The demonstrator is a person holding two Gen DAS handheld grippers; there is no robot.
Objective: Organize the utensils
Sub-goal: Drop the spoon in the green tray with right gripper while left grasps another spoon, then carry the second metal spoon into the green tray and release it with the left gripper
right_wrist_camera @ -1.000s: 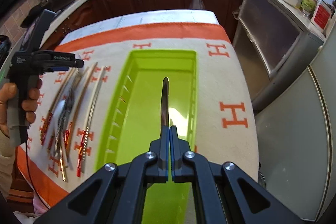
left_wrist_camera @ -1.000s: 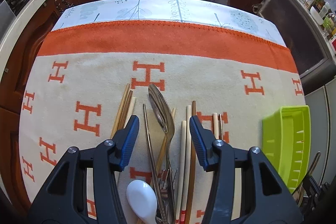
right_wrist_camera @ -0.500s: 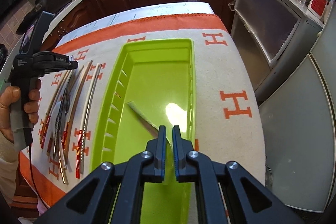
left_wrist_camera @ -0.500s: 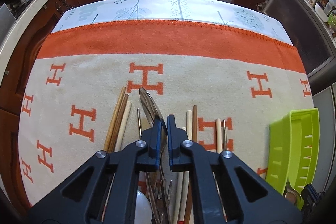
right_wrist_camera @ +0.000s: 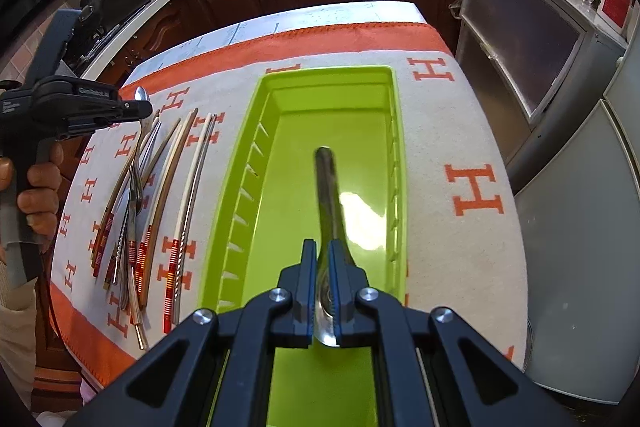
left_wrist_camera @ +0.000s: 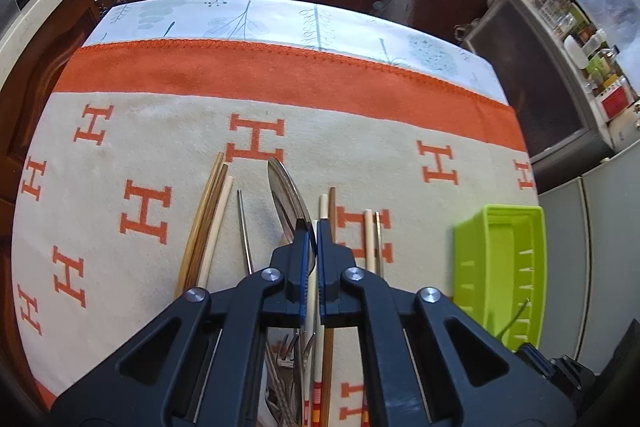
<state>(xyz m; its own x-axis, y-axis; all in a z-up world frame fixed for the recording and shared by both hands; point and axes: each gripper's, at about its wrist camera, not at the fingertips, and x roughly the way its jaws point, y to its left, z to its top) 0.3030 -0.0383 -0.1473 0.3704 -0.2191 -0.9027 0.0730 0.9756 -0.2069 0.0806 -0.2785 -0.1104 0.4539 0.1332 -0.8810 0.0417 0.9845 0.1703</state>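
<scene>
Both jaws are clamped on metal spoons: the left gripper (left_wrist_camera: 312, 227) over the cloth (left_wrist_camera: 160, 131), the right gripper (right_wrist_camera: 323, 247) over the green tray (right_wrist_camera: 240, 163).

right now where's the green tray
In the right wrist view the green tray sits on the H-patterned cloth, directly under the right tongs, with the row of chopsticks to its left.

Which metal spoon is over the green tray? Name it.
The metal spoon clamped in the right gripper, handle pointing away over the green tray; the other stays by the chopsticks.
</scene>
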